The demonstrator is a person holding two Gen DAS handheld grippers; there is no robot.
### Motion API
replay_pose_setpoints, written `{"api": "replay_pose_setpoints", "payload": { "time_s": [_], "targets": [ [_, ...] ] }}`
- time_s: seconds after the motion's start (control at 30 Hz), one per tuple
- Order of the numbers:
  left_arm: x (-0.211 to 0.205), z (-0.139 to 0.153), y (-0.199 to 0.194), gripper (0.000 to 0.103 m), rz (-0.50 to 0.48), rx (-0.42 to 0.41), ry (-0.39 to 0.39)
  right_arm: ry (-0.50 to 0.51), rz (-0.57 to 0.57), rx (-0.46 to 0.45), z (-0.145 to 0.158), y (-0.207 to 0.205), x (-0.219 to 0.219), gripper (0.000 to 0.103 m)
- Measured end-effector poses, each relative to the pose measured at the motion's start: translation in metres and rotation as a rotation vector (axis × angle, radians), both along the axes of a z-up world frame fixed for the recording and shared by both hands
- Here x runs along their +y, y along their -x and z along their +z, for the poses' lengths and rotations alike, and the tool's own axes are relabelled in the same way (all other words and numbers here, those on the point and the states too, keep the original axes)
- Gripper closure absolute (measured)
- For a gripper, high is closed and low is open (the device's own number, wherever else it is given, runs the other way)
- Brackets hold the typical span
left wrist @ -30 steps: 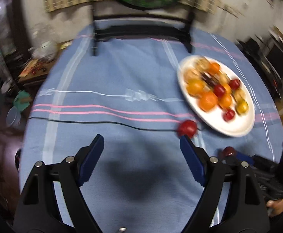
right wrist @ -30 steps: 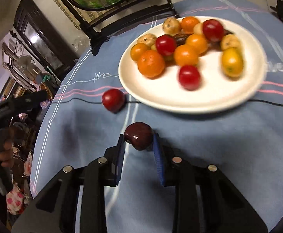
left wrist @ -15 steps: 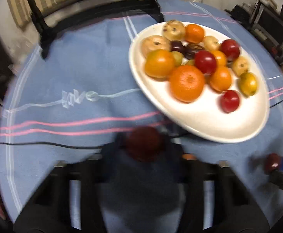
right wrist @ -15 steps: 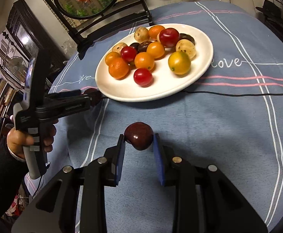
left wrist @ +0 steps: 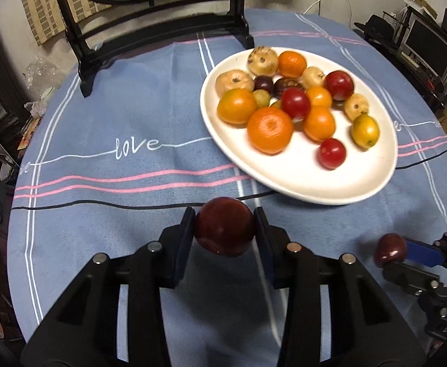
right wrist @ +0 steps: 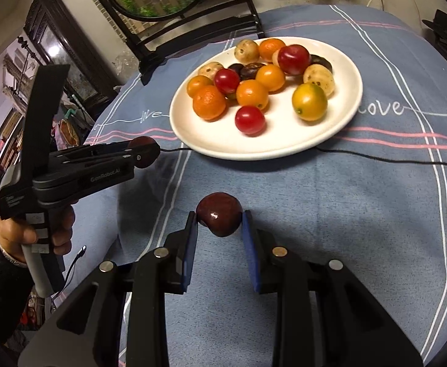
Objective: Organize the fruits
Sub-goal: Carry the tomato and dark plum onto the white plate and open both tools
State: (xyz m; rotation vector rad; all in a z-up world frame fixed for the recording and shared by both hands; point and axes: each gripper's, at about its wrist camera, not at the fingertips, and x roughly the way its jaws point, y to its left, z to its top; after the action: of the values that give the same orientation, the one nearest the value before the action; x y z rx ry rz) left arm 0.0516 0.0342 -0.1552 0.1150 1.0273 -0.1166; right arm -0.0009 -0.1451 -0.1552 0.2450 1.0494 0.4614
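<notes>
A white plate on the blue tablecloth holds several oranges, red tomatoes, yellow and brown fruits. My left gripper is shut on a dark red fruit and holds it just short of the plate's near rim. My right gripper is shut on a smaller dark red fruit above the cloth, short of the plate. The right gripper with its fruit shows at the lower right of the left wrist view. The left gripper with its fruit shows at the left of the right wrist view.
A black stand with a round painted panel stands at the table's far edge. A thin black cable runs across the cloth under the plate's near side. Cluttered furniture surrounds the round table.
My left gripper has moved to the red fruit beside the plate, shut on it and lifted it. My right gripper has pulled back from the plate, still holding its fruit.
</notes>
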Motion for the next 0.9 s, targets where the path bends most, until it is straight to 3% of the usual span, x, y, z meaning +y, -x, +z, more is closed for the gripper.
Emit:
{"api": "replay_pose_setpoints", "payload": {
  "time_s": [0.3,0.6,0.9],
  "targets": [
    [-0.025,0.046,0.017,0.064,-0.018,-0.087,0.000,-0.011,0.026,-0.067,0.025,0.003,-0.007,0.074],
    [-0.046,0.098,0.017,0.064,-0.043,-0.188,0.004,-0.007,0.045,-0.217,0.085,-0.009,-0.027,0.074],
    [-0.039,0.142,-0.012,0.064,-0.015,-0.269,0.044,0.031,0.018,-0.369,0.145,-0.040,-0.054,0.073]
  ]
}}
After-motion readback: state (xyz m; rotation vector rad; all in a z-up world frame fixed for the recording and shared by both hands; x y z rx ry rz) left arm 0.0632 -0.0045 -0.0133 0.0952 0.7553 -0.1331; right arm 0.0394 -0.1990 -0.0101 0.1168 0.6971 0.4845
